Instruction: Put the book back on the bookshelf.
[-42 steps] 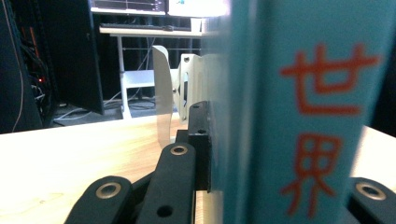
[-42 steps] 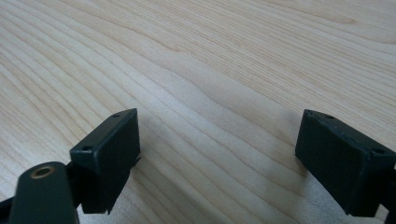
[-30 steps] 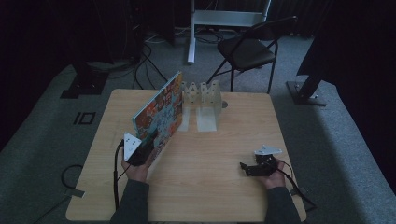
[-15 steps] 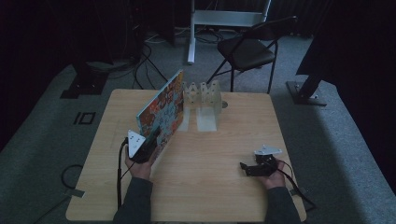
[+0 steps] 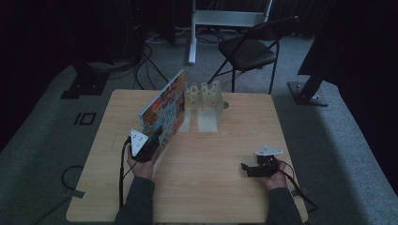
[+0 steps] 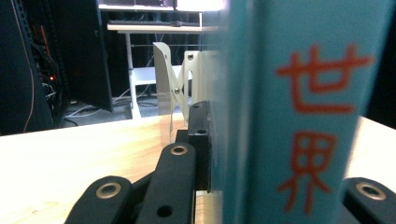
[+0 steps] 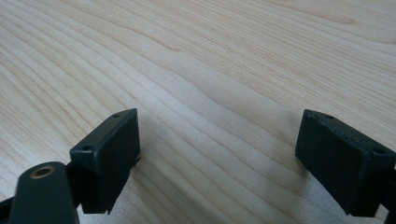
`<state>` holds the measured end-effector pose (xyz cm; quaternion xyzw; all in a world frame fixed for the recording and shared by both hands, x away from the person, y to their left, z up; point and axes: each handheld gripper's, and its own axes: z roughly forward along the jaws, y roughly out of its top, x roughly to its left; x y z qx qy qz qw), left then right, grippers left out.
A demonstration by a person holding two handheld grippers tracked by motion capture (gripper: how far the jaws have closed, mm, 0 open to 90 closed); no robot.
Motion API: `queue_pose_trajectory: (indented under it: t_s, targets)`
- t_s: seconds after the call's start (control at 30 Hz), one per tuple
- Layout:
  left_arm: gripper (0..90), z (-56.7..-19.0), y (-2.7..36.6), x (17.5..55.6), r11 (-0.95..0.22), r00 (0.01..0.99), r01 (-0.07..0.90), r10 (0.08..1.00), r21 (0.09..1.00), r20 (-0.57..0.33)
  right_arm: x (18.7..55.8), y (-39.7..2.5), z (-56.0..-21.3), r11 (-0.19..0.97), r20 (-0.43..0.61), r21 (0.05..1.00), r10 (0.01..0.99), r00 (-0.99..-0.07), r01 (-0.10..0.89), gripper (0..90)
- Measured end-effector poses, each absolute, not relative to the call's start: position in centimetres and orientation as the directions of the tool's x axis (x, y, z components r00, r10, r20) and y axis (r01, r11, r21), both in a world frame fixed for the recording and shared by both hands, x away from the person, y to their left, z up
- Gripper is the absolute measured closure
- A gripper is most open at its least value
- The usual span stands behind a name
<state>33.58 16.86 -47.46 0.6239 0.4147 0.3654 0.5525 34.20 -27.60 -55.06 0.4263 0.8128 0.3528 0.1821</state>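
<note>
A large colourful book [image 5: 164,110] stands tilted on its edge on the wooden table [image 5: 225,197], near a white metal book stand [image 5: 206,101]. My left gripper [image 5: 152,138] is shut on the book's near end. In the left gripper view the teal spine [image 6: 299,112] with red characters sits between the black jaws, and the white stand [image 6: 175,88] shows beyond. My right gripper [image 5: 248,168] rests low over bare wood at the front right. It is open, its pads [image 7: 109,154] wide apart with nothing between them.
A black folding chair [image 5: 251,51] and a white desk frame [image 5: 225,18] stand behind the table. Cables trail on the carpet at the left. A dark stand foot [image 5: 305,91] sits on the floor at the right.
My left gripper has carried the book slightly right and forward, toward the white stand. The right gripper has stayed in place.
</note>
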Motion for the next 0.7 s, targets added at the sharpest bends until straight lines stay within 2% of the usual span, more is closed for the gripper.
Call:
queue_pose_trajectory:
  t_s: [0.7]
  targets:
    - [81.2, -47.67, 16.83, 34.33, -0.037, 0.371, 0.119, 0.928, 0.992, -0.009, 34.2, -27.6, -55.06, 0.388, 0.005, 0.729, 0.821, -0.57, 0.564, 13.5]
